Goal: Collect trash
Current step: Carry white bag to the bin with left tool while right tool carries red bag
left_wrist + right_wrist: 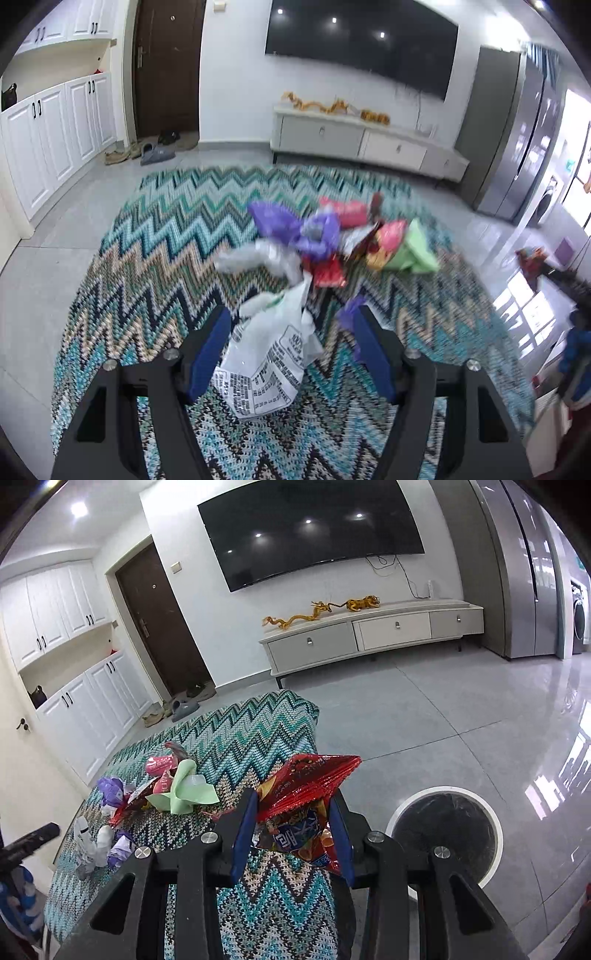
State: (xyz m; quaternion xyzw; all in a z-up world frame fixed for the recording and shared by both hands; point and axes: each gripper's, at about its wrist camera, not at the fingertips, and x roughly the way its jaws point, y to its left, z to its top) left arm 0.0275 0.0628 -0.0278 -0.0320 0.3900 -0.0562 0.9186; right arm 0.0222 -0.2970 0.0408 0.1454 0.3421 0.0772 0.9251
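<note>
Left gripper (291,350) is seen spread apart over a white printed bag (264,365), pads clear of it; the trash pile (332,240) lies ahead on the zigzag cloth (155,240). Only the right wrist view shows the right gripper (293,830) clamped on a red snack wrapper (303,797), and a round bin (445,829) at its right.

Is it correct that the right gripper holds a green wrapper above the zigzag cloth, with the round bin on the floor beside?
Not quite: the wrapper in the right gripper is red, not green, as the right wrist view shows. It is held above the zigzag cloth, with the round bin on the floor beside.
</note>
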